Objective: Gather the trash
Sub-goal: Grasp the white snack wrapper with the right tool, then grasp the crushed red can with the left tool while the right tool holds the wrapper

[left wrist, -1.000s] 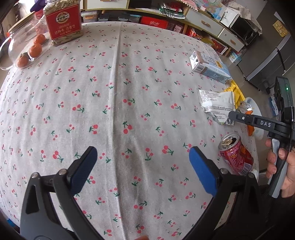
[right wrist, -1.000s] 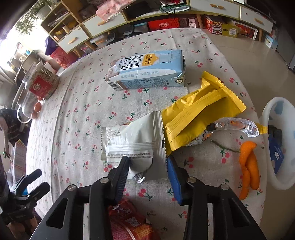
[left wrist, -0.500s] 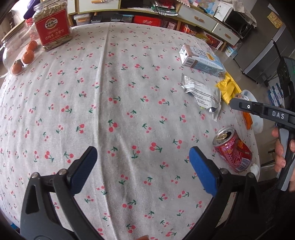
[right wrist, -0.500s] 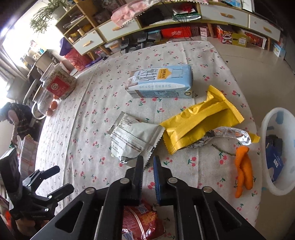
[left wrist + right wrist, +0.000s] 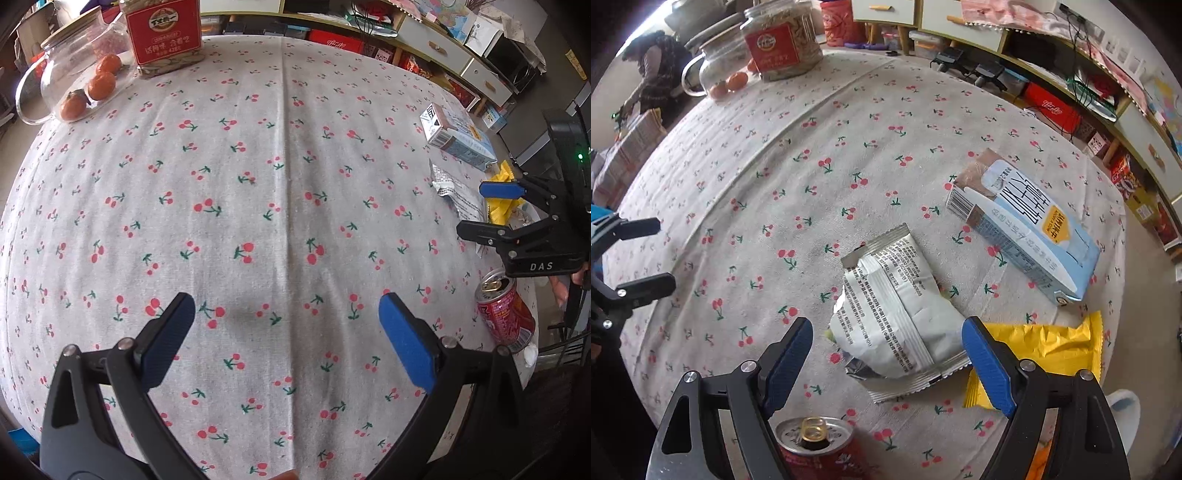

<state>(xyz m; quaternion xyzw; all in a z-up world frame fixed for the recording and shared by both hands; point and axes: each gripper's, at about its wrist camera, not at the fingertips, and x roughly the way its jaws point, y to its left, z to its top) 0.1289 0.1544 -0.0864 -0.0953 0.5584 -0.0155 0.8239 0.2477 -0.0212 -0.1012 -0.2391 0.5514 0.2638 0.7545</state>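
Now the silver wrapper [image 5: 897,314] lies crumpled on the table [image 5: 812,166], between the spread blue pads of the right claw [image 5: 886,354], which stands open over it and holds nothing. We judge this the pick in hand: lower until the pads straddle the puffed middle, then close there, not on the torn foil edge, which would likely slip. The wrapper is printed with dense text, its top ripped open. Its near corner overlaps the yellow wrapper [image 5: 1049,347]; a blue carton [image 5: 1030,229] lies beyond, a red can [image 5: 820,446] just below. The left claw [image 5: 284,332] hangs open over bare cloth, well apart.
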